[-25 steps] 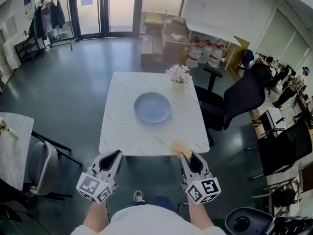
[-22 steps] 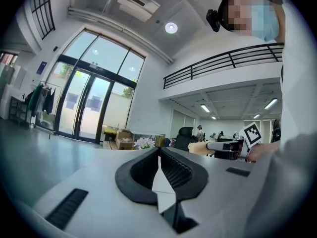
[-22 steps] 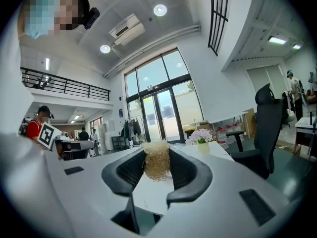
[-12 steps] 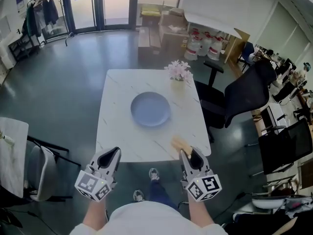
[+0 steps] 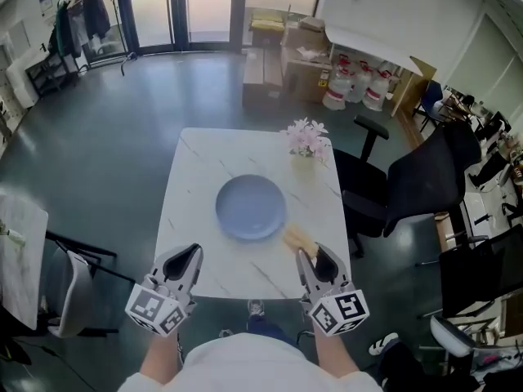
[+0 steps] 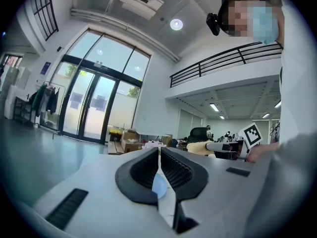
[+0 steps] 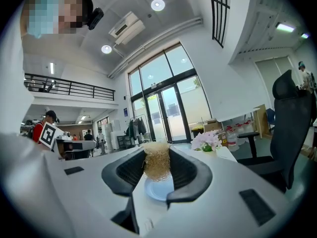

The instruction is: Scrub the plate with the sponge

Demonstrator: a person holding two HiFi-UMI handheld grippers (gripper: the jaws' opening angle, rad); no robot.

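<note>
Plate [image 5: 251, 207] lies on white marble table [image 5: 198, 174] amid grey floor [image 5: 114, 121].

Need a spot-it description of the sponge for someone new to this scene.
Find the white table mid-room, with a blue plate at its centre. Just near-right of the plate, the right gripper has its jaws clamped on the sponge, the only tan, fibrous wad there.

The square marble bench [image 5: 196, 219] is white with thin grey veins. The pale blue round plate [image 5: 251, 207] is plain, without pattern. The straw-yellow fibrous sponge [image 5: 299, 239] looks tan. The small flower bunch [image 5: 306, 135] is pink and white. The left gripper [image 5: 189, 257] and right gripper [image 5: 310, 256] are light grey with black-lined jaws and black-and-white square markers. The glossy floor [image 5: 98, 137] is dark grey-green.
</note>
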